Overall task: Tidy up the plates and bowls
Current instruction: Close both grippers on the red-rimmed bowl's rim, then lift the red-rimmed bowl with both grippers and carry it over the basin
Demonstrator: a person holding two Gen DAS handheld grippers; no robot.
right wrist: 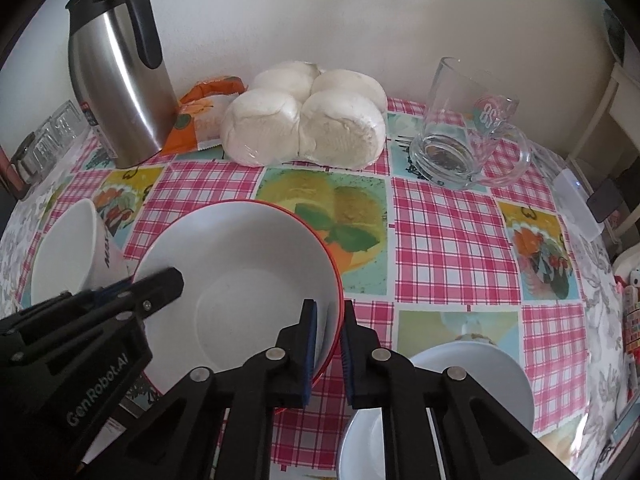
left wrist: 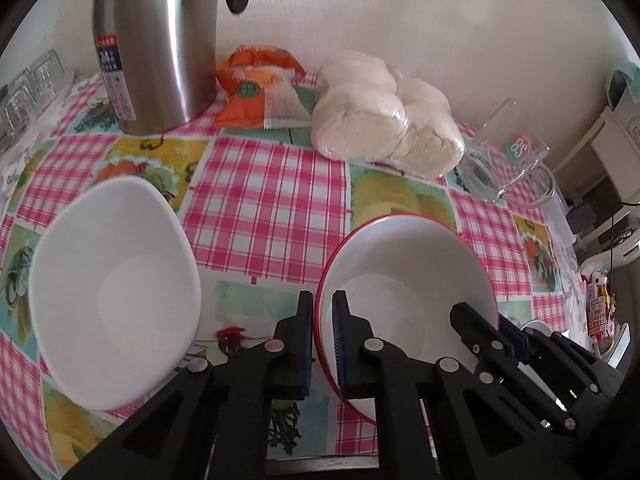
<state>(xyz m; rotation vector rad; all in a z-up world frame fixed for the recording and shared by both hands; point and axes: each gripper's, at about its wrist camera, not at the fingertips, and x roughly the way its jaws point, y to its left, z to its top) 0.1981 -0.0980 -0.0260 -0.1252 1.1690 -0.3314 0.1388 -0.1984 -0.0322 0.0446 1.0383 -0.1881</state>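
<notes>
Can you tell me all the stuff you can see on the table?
red-rimmed bowl: one, white inside, front middle, gripped on both sides
white bowl: one, left of it
white dishes: at least two, white, front right
thermos jug: one, steel with a black handle, back left
orange packet: one, beside the jug
bag of buns: one, white, back middle
glass mug: one, clear, back right
small glasses: several, clear, far left
tablecloth: one, pink check with pictures
left gripper: black, shut on the bowl's left rim
right gripper: black, shut on its right rim
</notes>
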